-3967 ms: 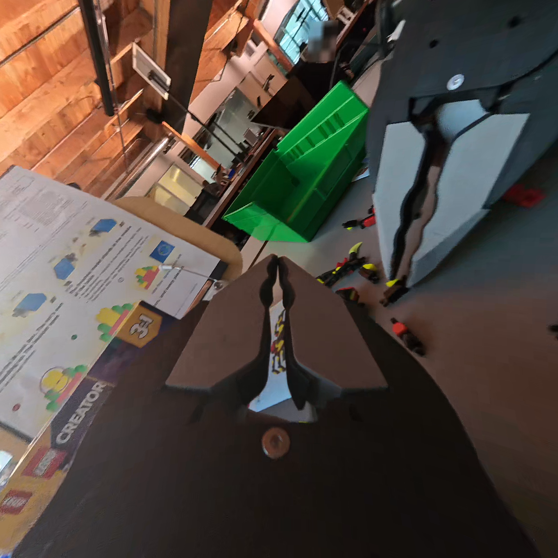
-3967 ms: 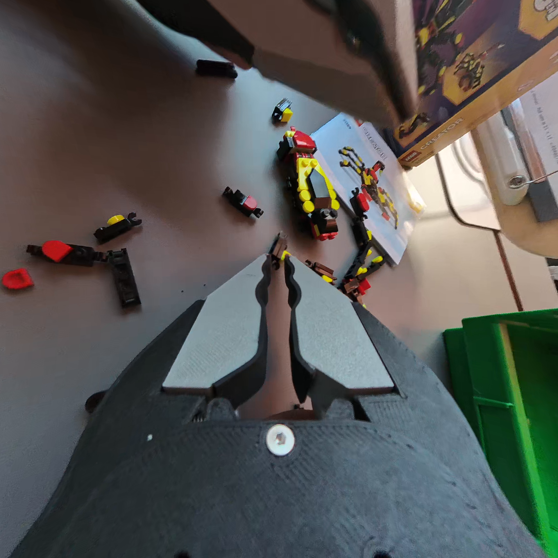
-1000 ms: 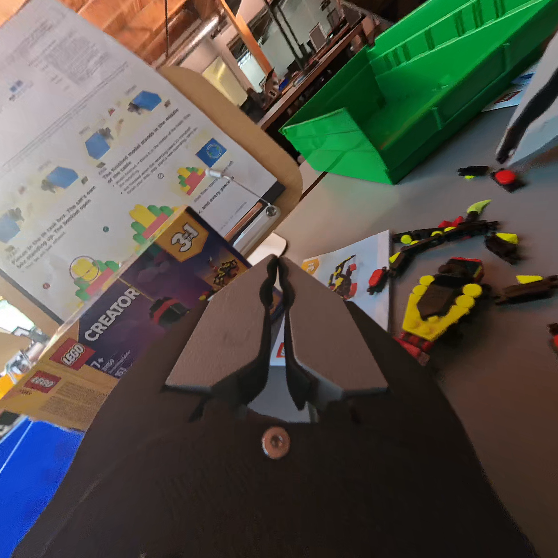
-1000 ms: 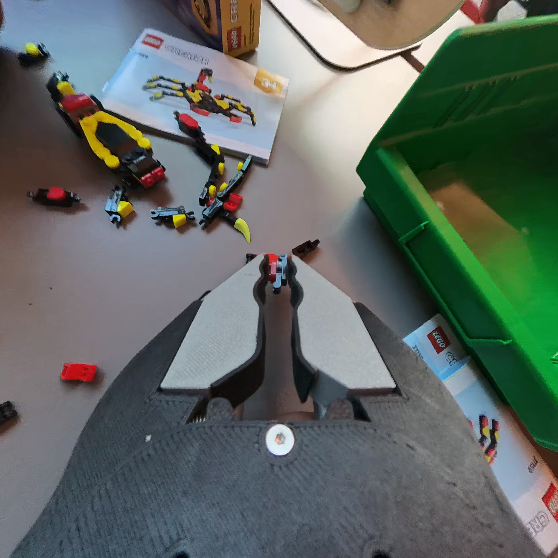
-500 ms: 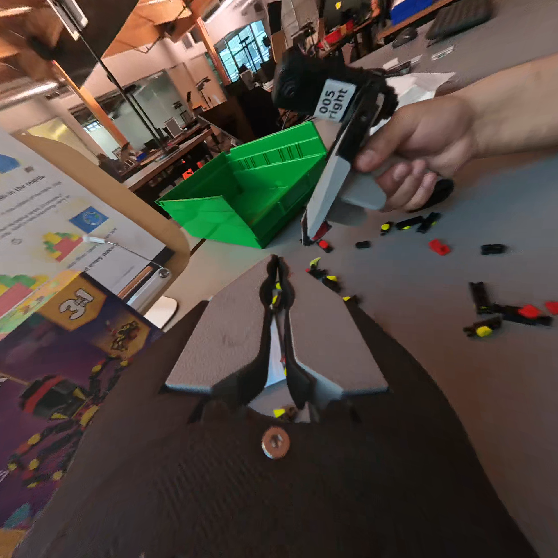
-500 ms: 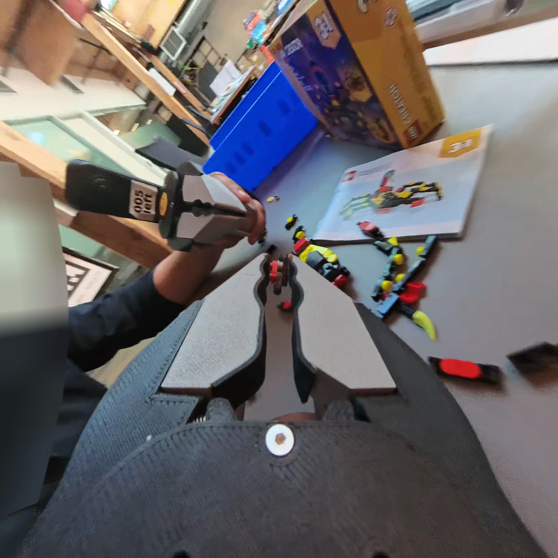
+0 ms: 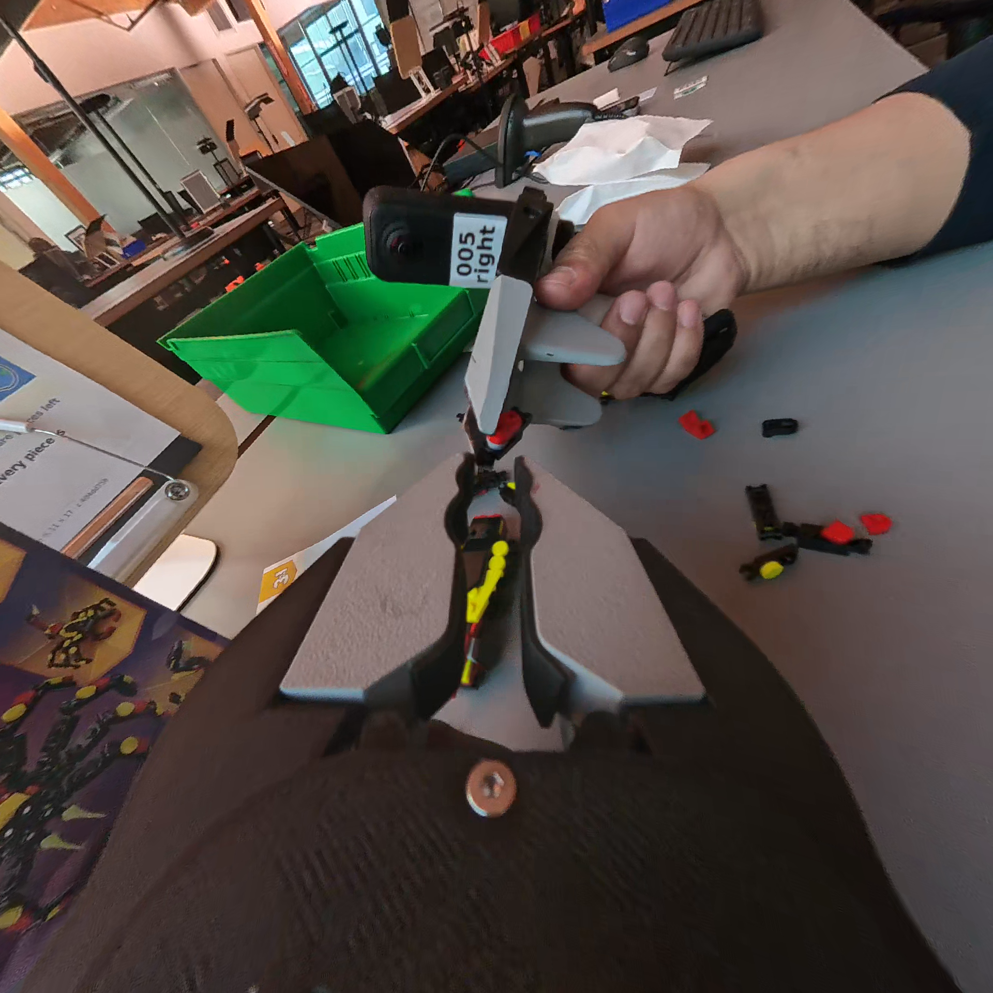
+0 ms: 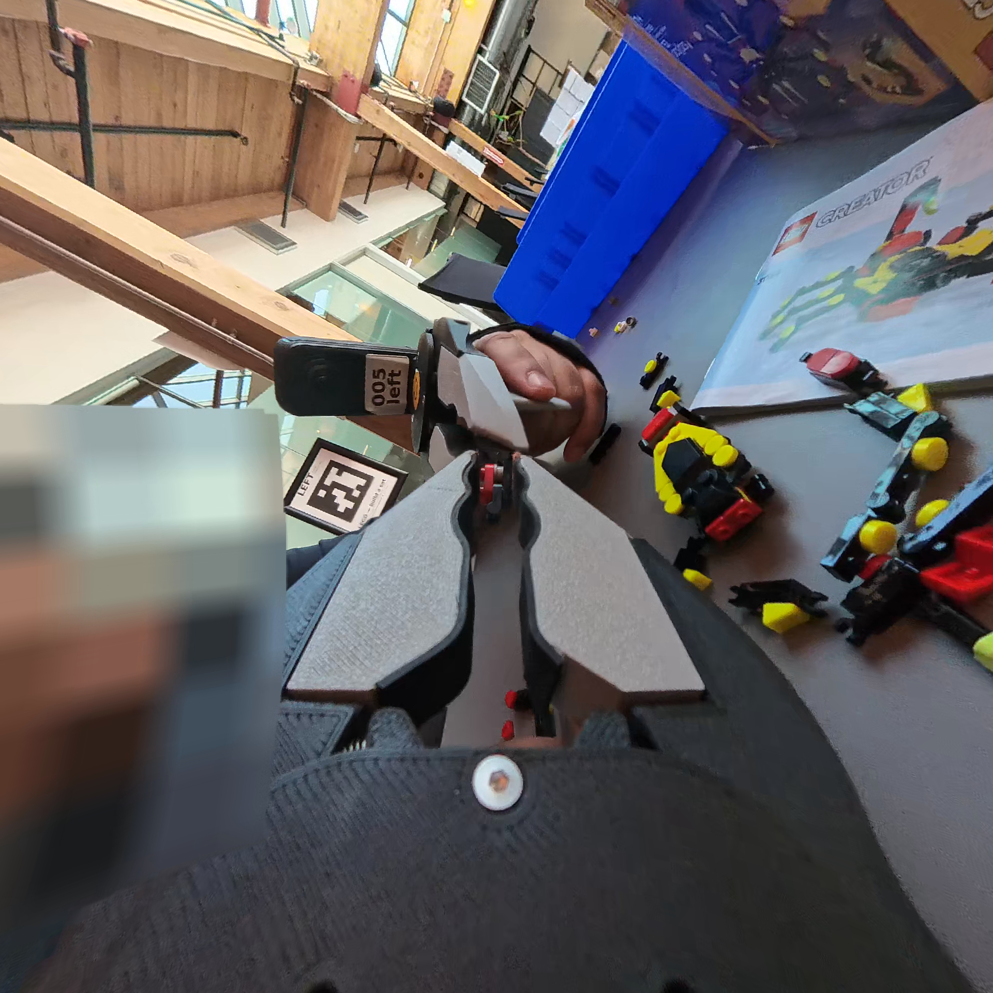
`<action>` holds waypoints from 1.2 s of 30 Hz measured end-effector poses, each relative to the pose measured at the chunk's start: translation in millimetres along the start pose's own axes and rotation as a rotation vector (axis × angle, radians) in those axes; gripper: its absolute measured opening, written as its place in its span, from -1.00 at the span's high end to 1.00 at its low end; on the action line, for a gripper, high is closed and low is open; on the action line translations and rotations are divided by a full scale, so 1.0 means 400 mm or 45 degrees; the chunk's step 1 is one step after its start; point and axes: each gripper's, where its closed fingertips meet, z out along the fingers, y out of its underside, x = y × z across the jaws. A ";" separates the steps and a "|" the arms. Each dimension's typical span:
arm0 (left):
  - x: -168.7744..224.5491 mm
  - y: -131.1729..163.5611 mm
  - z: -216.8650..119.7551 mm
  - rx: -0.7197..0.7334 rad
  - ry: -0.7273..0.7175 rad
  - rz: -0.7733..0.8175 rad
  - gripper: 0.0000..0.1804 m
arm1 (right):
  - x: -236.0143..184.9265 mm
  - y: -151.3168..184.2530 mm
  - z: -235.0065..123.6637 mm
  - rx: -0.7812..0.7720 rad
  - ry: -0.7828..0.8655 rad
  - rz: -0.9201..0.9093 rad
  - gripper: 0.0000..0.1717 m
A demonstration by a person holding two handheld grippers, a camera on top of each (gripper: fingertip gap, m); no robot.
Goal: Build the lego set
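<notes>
My right gripper [image 8: 494,475] is shut on a small red-and-black brick piece [image 8: 488,478] and holds it above the grey table. In the left wrist view that gripper [image 7: 497,438] comes down from above with the piece [image 7: 506,427] at its tips. My left gripper [image 7: 491,473] meets it tip to tip. Its jaws stand a little apart, and the black lower end of the piece lies between the tips. The left gripper also shows in the right wrist view [image 8: 497,454], just beyond my right fingertips. A yellow-and-black brick model [image 8: 698,473] lies on the table below.
A green bin [image 7: 301,349] stands behind the right gripper. A blue bin [image 8: 607,177], a toy box [image 7: 80,671] and an instruction booklet [image 8: 860,258] are on the left side. Loose red, black and yellow pieces [image 7: 806,537] and a jointed brick chain [image 8: 902,510] lie scattered on the table. My left and right fingertips are right by each other.
The right gripper lifted the red-and-black piece off the table and turned towards the left gripper. The two moved tip to tip. The left jaws, shut half a second ago, now stand slightly apart.
</notes>
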 end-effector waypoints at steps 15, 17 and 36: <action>-0.019 -0.016 -0.004 0.068 0.063 -0.345 0.95 | -0.012 -0.005 -0.001 0.054 0.011 -0.098 0.85; -0.033 -0.009 -0.005 0.059 0.055 -0.461 0.95 | -0.005 -0.019 -0.013 0.080 0.088 -0.192 0.82; 0.006 0.017 -0.014 0.006 0.390 -1.191 0.95 | 0.012 0.007 -0.029 -0.218 0.745 -1.474 0.95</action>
